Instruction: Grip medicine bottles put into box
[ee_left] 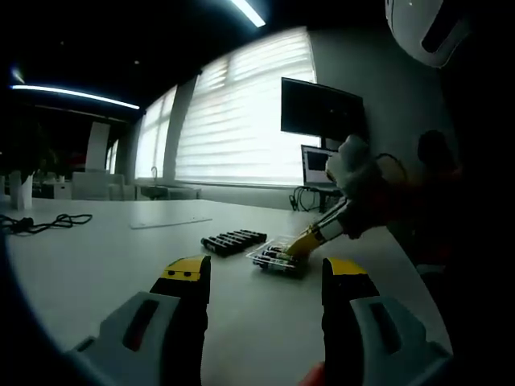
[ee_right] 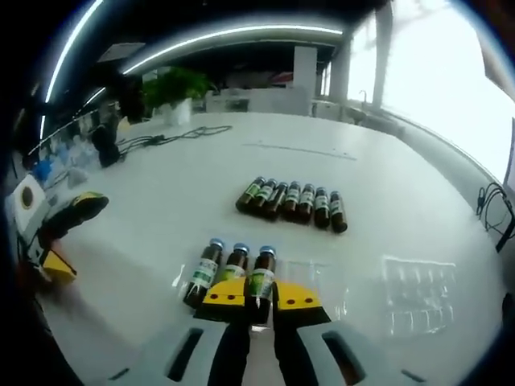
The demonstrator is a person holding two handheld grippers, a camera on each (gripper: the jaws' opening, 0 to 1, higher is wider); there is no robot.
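Observation:
In the right gripper view, my right gripper [ee_right: 261,297] is shut on a dark medicine bottle [ee_right: 260,277] with a green label and blue cap. It lies beside two like bottles [ee_right: 217,269] in a clear plastic box [ee_right: 318,277]. A row of several more bottles [ee_right: 294,201] lies farther out on the white table [ee_right: 161,185]. My left gripper [ee_left: 265,273] stands open with nothing between its yellow-tipped fingers. Ahead of it the right gripper [ee_left: 310,239] reaches down onto the clear box [ee_left: 278,260], with the bottle row [ee_left: 233,240] just left of it. The left gripper [ee_right: 68,233] shows at the left edge.
A second clear plastic tray [ee_right: 418,293] lies right of the box. Black cables [ee_right: 173,135] and a potted plant [ee_right: 173,87] sit at the table's far side. A monitor [ee_left: 322,108] and laptop [ee_left: 318,165] stand by the blinds. A flat sheet [ee_left: 169,218] lies on the table.

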